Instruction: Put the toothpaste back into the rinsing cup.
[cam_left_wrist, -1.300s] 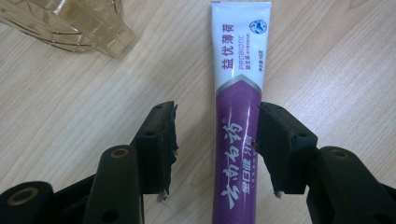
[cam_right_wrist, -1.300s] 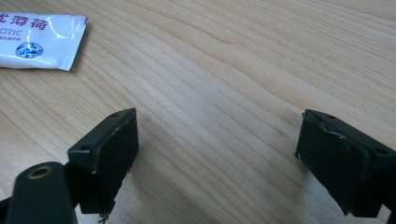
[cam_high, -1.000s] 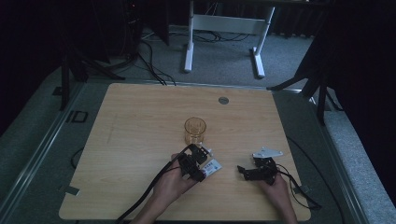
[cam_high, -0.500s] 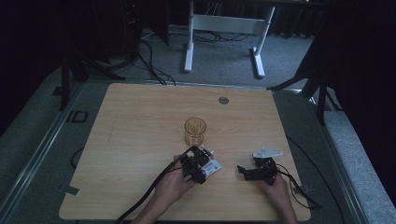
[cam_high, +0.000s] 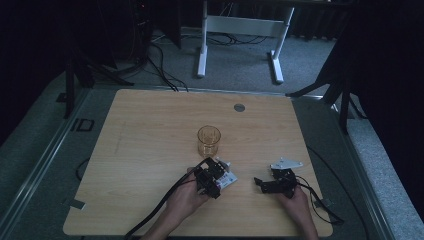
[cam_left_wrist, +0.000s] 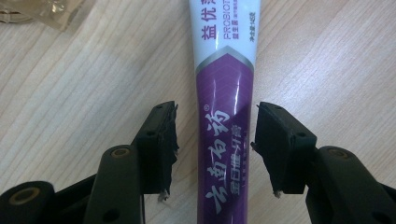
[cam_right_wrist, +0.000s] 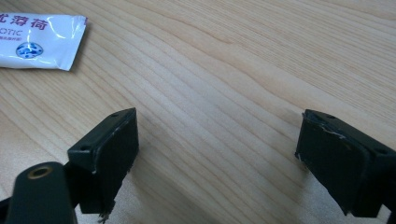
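Note:
A purple and white toothpaste tube (cam_left_wrist: 226, 70) lies flat on the wooden table (cam_high: 150, 130), just in front of an amber drinking glass (cam_high: 209, 140). My left gripper (cam_left_wrist: 215, 112) is open and straddles the tube's purple half, with a small gap on each side. In the high view the left gripper (cam_high: 219, 174) sits low over the tube (cam_high: 229, 180). My right gripper (cam_high: 258, 183) rests near the front right, open, its jaws pointing left. In the right gripper view the right gripper (cam_right_wrist: 217, 126) has bare wood between its jaws, and the tube's white crimped end (cam_right_wrist: 39, 42) lies farther off at the upper left.
The glass's base (cam_left_wrist: 42, 11) shows at the upper left of the left gripper view, close to the tube. A round grey grommet (cam_high: 239, 107) is set into the table's far side. Cables trail from both grippers off the front edge. White desk legs (cam_high: 202, 40) stand beyond the table.
The left gripper has shifted slightly over the tube. The right gripper, the tube and the glass have stayed where they were.

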